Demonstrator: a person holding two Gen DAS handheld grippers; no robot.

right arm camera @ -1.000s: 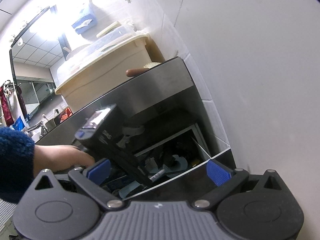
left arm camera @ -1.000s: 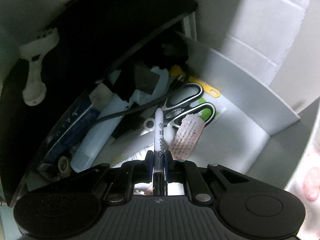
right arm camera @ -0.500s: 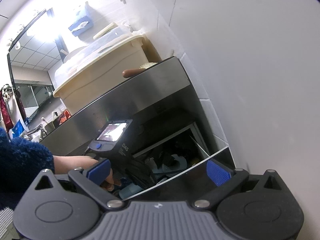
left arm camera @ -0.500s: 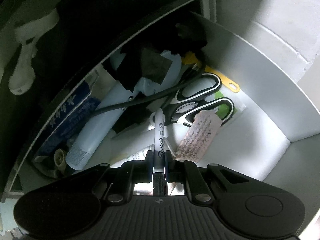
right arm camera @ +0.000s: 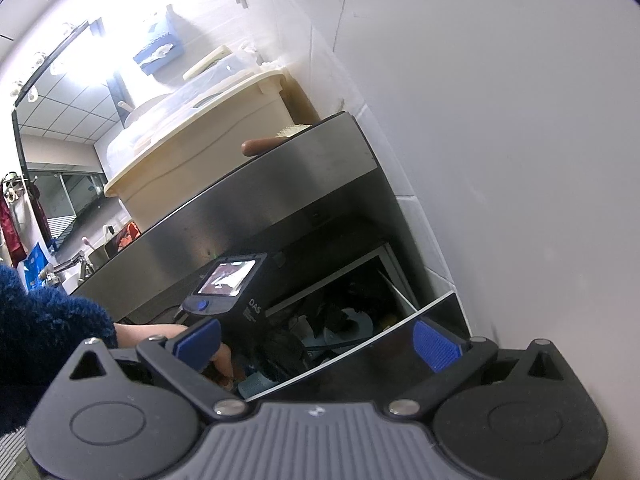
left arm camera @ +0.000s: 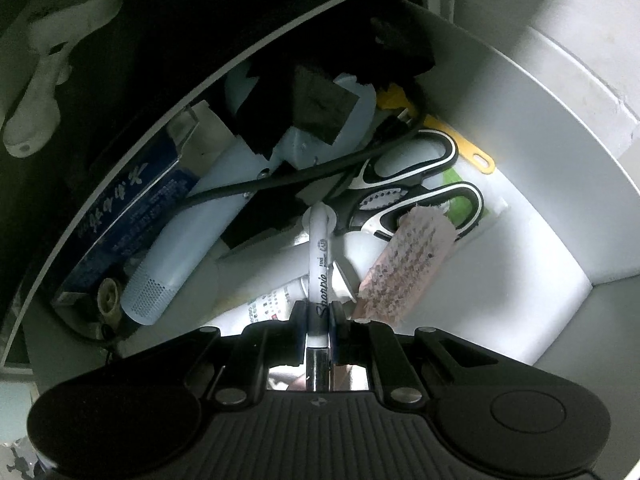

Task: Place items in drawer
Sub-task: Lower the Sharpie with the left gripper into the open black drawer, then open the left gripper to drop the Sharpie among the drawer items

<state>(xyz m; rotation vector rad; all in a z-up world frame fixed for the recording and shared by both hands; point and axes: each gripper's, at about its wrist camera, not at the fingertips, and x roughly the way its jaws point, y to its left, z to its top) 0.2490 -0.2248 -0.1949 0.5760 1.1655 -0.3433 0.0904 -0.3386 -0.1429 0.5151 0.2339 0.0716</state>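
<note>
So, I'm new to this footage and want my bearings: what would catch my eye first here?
Most striking is the Sharpie marker, clamped between the left gripper's fingers and pointing into the open drawer. Just beyond its tip lie black-handled scissors and a pink brush amid the clutter. In the right wrist view, the right gripper hangs open and empty above the drawer.
</note>
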